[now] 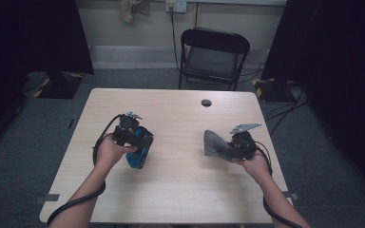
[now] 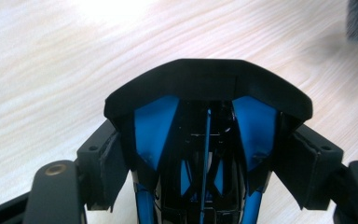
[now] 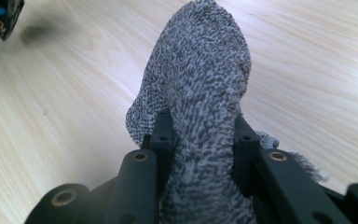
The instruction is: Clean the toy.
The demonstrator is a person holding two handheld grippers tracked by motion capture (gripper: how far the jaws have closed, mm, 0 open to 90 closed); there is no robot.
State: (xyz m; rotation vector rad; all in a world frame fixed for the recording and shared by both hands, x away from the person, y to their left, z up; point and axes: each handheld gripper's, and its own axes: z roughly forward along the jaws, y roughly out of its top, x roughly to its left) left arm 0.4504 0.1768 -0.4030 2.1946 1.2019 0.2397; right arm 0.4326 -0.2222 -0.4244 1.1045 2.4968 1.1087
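One tabletop (image 1: 180,190) under me, pale wood, with one dark round hole (image 1: 206,102) near its far edge. One black folding chair (image 1: 213,56) stands beyond that far edge, nothing between it and my hands. One grey sock (image 1: 214,144) hangs toward the right edge, pinched tight in my right gripper (image 1: 228,151), fingers (image 3: 162,135) narrow on its fuzzy cloth. One blue-and-black toy car (image 1: 139,147) sits toward the left edge in my left gripper (image 1: 134,142), fingers (image 2: 103,170) spread wide against its sides. The two loads are well apart, bare wood between them.
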